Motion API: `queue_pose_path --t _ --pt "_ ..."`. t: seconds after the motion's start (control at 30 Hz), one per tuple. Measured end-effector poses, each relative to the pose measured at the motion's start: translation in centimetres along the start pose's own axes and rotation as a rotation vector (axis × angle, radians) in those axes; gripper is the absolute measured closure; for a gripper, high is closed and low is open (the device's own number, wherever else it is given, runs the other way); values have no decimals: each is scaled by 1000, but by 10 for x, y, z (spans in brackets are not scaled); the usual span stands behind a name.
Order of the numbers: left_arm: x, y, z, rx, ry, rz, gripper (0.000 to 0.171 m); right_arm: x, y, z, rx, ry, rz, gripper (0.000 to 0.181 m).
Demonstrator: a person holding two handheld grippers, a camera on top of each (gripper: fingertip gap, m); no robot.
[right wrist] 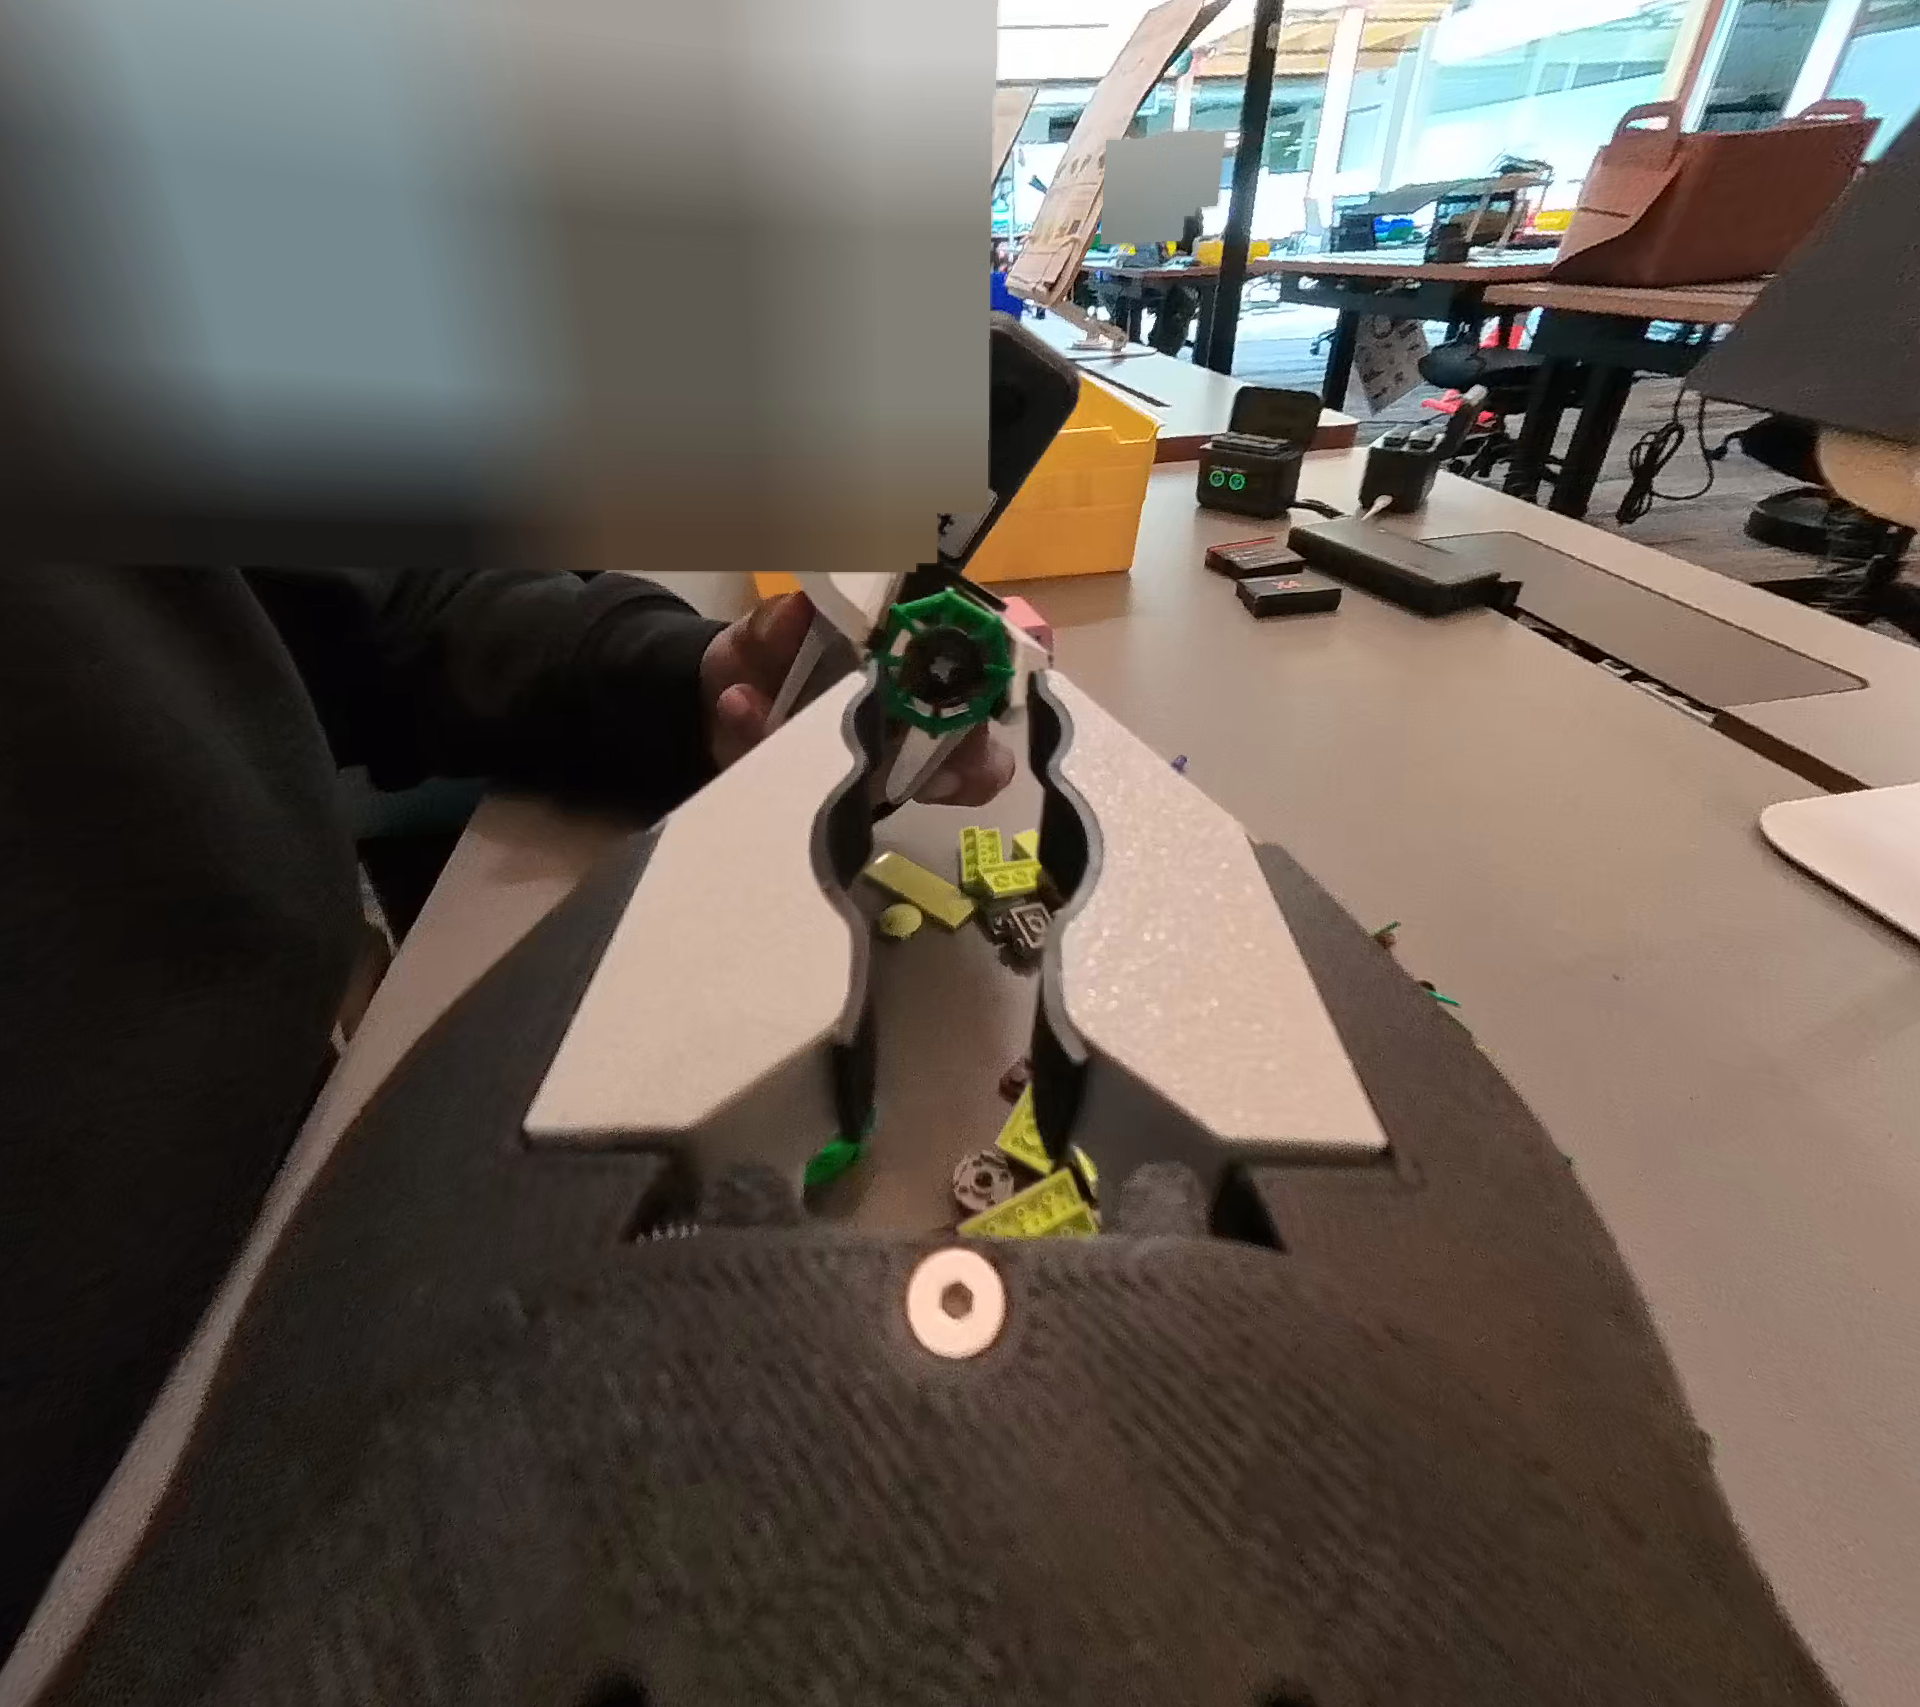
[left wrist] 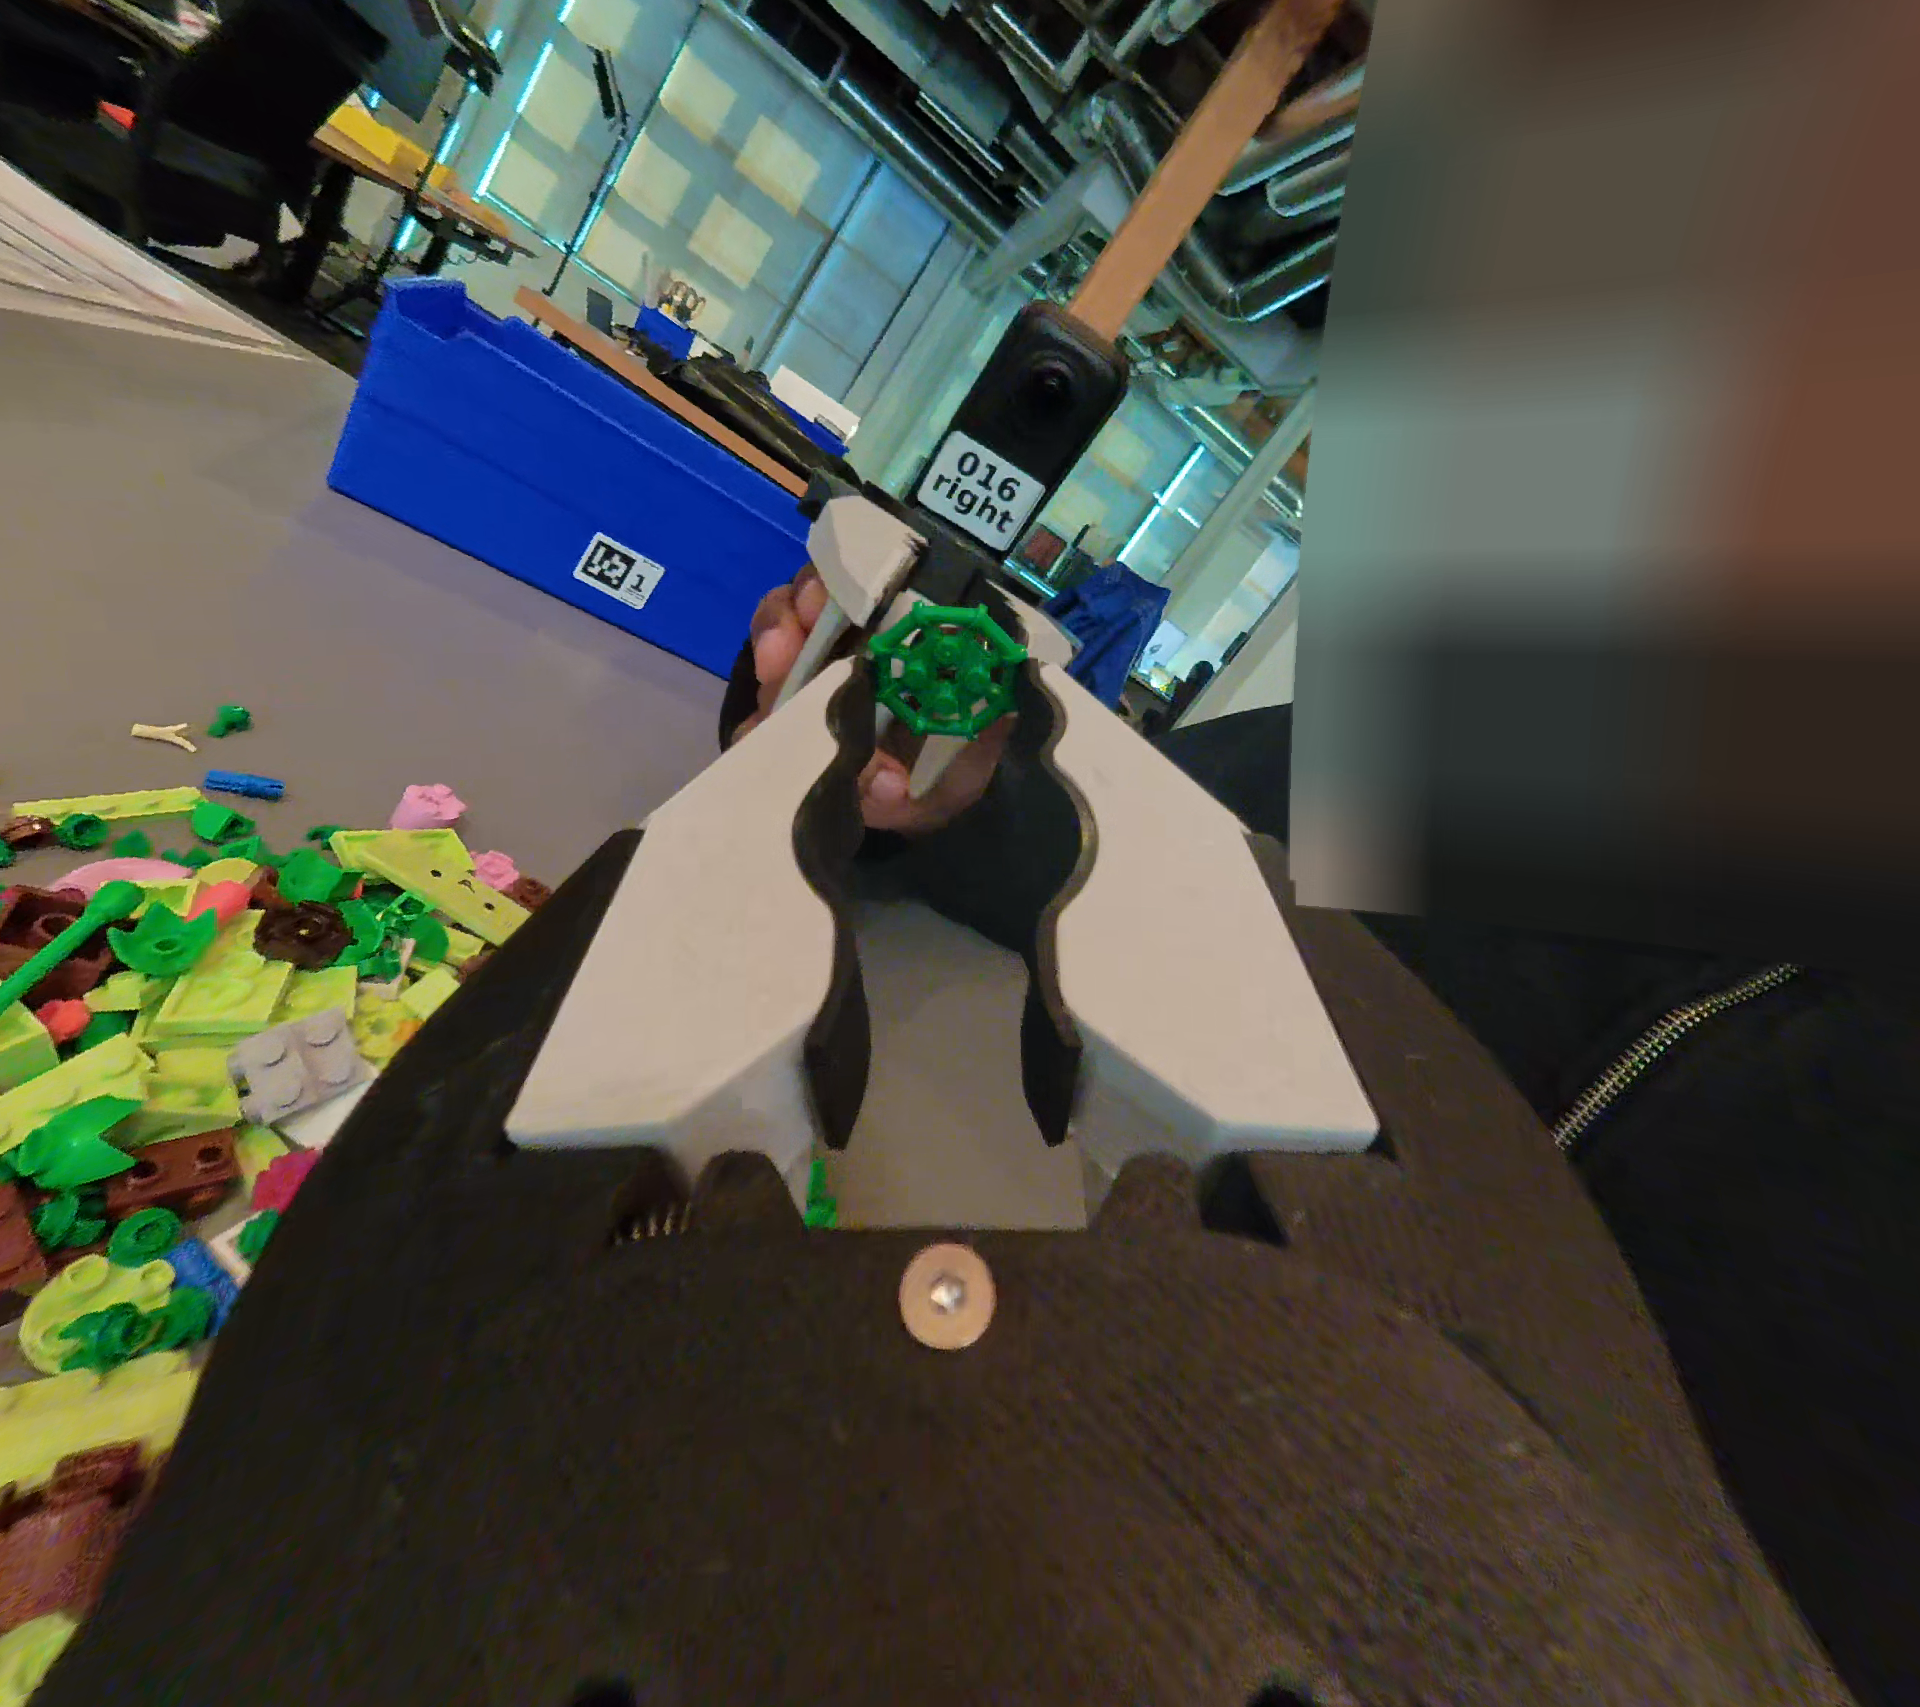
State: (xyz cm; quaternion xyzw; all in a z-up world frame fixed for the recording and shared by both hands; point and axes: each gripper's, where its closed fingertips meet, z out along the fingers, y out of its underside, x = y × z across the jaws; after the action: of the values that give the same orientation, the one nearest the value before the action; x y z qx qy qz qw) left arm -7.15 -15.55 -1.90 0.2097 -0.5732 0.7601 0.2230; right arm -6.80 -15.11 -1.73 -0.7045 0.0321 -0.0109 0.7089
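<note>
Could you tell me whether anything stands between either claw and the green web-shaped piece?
Nothing visible does. The green web piece sits between the fingertips of both the left claw and the right claw, which meet tip to tip above the table. Loose bricks lie below, apart.

Bright window glare, dim foreground, wide-angle warping at the edges.

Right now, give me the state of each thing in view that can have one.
Left claw: shut on the green web-shaped plastic wheel, tips at its rim.
Right claw: shut on the same wheel from the opposite side.
Wheel: held in the air, upright.
Blue plastic bin: open-topped, resting on the grey table.
Black charging case: lid up, two green lights lit.
Plastic bricks: loose, heaped on the table.
</note>
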Motion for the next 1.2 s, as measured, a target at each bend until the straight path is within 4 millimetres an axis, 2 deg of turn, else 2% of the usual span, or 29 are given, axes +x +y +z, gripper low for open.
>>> queue_pose_path --t 0.2,0.43,0.53,0.63,0.87,0.93,0.97,1.0,1.1,1.2 --pt "4 8 2 -47 47 -48 147 -9 3 1 -25 -25 -109 167" --pt "9 12 2 -80 90 -91 147 -19 5 1 -42 -78 -171 166" --pt "7 13 1 -87 92 -99 147 -20 8 2 -56 -82 -166 162" --pt "7 17 2 -107 85 -89 148 -17 11 1 -92 -71 -164 169" --pt "7 17 3 -98 88 -104 148 -16 12 -1 -142 -49 -168 170" --pt "0 15 3 -88 43 -91 146 -11 15 -1 -167 -12 -195 170" --pt "-2 14 2 -82 20 -78 135 -6 17 -2 -190 20 -217 170" --pt "-6 13 0 -82 -7 -65 132 0 20 -3 -221 62 -251 170" --pt "-23 13 -5 -99 -134 -22 138 18 34 -6 -353 195 -405 170" --pt "-37 17 -7 -121 -225 -19 145 23 49 -4 -475 263 -565 169"
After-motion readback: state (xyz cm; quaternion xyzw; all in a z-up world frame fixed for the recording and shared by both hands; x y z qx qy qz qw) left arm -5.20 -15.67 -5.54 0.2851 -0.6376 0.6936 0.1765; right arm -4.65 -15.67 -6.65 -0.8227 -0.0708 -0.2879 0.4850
